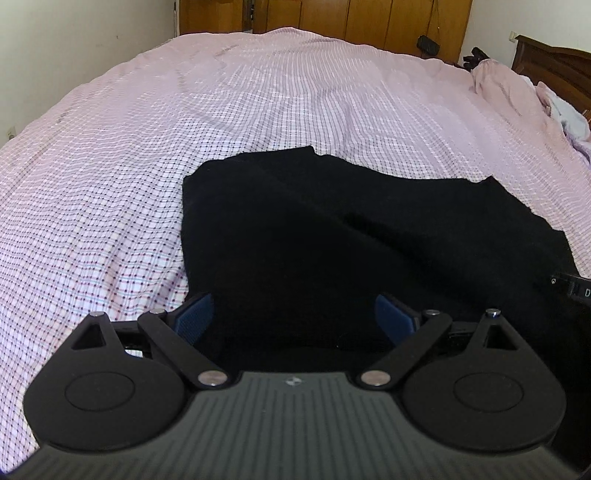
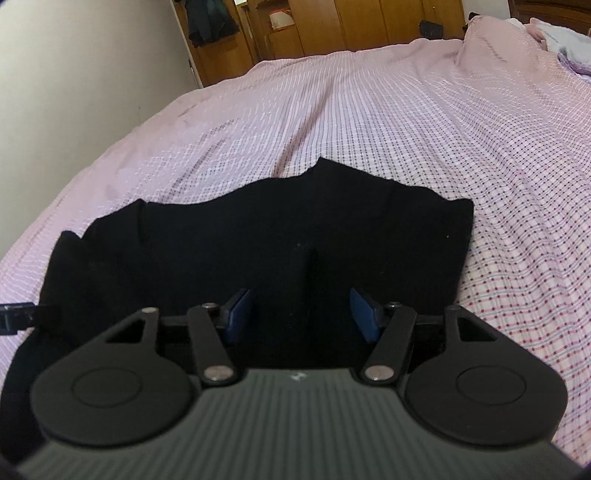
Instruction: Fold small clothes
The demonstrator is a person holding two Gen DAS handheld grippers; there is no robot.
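Overhead, pink checked bedspread (image 1: 258,110) meets wooden wardrobes (image 1: 369,18).

- A bed under a pink checked cotton bedspread (image 1: 258,110), creased.
- A brown wooden wardrobe (image 1: 369,18) along the far wall.
- A small black bag (image 1: 428,45) hanging on it.
- A dark wooden headboard (image 1: 554,62).
- Rumpled lilac bedding (image 2: 569,44) by the headboard.

Pink checked bed (image 1: 258,110) (wooden wardrobes (image 1: 369,18) behind)
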